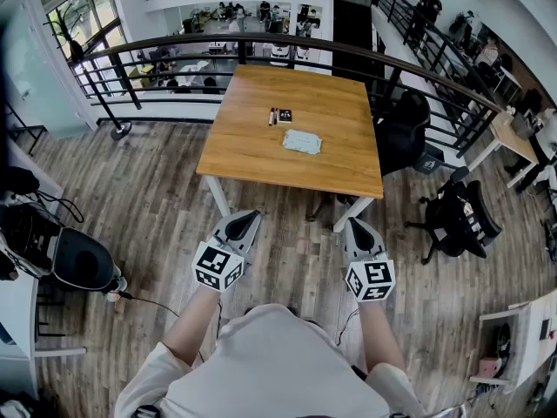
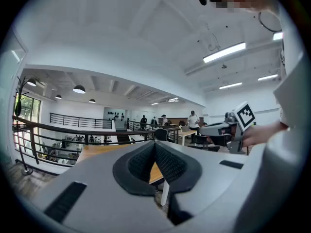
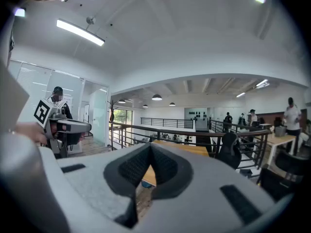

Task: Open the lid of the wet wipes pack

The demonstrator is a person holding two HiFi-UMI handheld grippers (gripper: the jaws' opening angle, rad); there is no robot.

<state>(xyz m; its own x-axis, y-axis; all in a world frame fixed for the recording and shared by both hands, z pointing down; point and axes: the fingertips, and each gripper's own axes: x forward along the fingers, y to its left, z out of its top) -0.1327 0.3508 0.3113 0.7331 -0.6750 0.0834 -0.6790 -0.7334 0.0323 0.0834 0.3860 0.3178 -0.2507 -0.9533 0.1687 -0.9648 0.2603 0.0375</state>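
Note:
The wet wipes pack [image 1: 302, 141], pale blue-green and flat, lies near the middle of the wooden table [image 1: 252, 151] ahead of me, its lid down. Both grippers hang over the floor, well short of the table's near edge, pointing toward it. My left gripper [image 1: 247, 218] is shut with nothing in it; in its own view the pads [image 2: 146, 161] meet at the tip. My right gripper [image 1: 358, 225] is also shut and empty, its pads [image 3: 138, 166] meeting the same way. Each gripper shows in the other's view: the right gripper [image 2: 227, 128] and the left gripper [image 3: 65, 127].
A small dark box and a pen [image 1: 278, 116] lie beyond the pack. Black office chairs [image 1: 402, 129] stand right of the table, another [image 1: 457, 220] further right. A dark railing [image 1: 174, 55] runs behind the table. Round black equipment with cables [image 1: 78, 264] sits at the left.

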